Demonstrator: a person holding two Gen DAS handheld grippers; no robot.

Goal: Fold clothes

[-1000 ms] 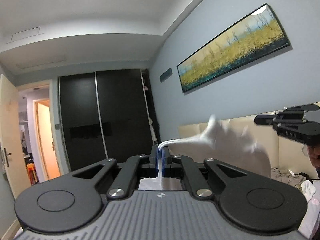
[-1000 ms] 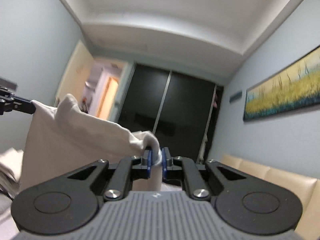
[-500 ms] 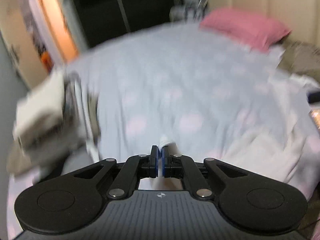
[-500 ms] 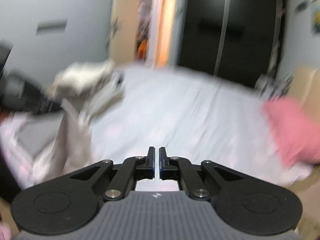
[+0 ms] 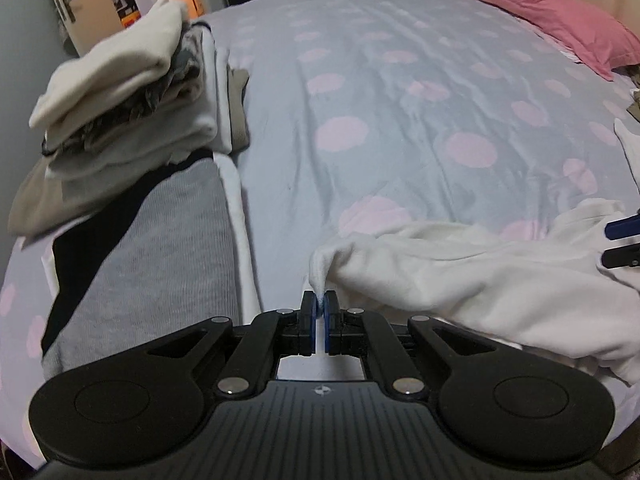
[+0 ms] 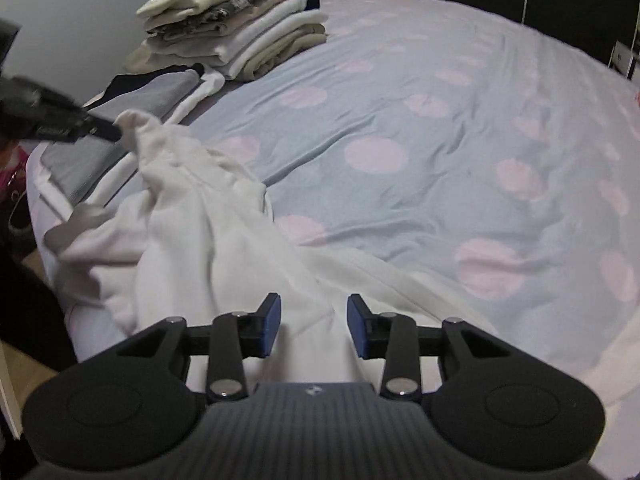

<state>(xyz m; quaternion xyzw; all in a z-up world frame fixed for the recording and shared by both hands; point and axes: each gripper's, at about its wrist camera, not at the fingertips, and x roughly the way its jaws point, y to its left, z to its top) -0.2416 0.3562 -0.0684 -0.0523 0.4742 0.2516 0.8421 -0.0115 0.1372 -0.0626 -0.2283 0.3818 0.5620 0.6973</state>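
A second ago both grippers held the white garment [image 5: 460, 268] up in the air against the ceiling and the wall painting; now it lies crumpled on the near edge of the bed [image 5: 400, 92], and both cameras look down across the grey cover with its pink dots. The left gripper [image 5: 319, 306] is clenched on a pinch of the garment's edge, the cloth bunched between its blue pads, as it was in the earlier frames. The right gripper [image 6: 313, 318] has changed: half a second ago its jaws stood nearly together, and now they are spread wide, released, with the white cloth lying under and beyond them and touching neither pad as far as can be seen. The motion blur of the half-second frames is largely gone. The left wrist view shows a pink pillow [image 5: 560, 36] at the far right of the bed, which the right wrist view does not (only a sliver of pink shows at its right edge). It also shows the tips of the right gripper at its right border, just beside the garment. The right wrist view shows the left gripper from the side, at the near left, pulling a corner of the garment into a peak. Both views show a stack of folded clothes [image 6: 236, 28] at the far left and a flat grey folded piece [image 5: 152, 248] near it.
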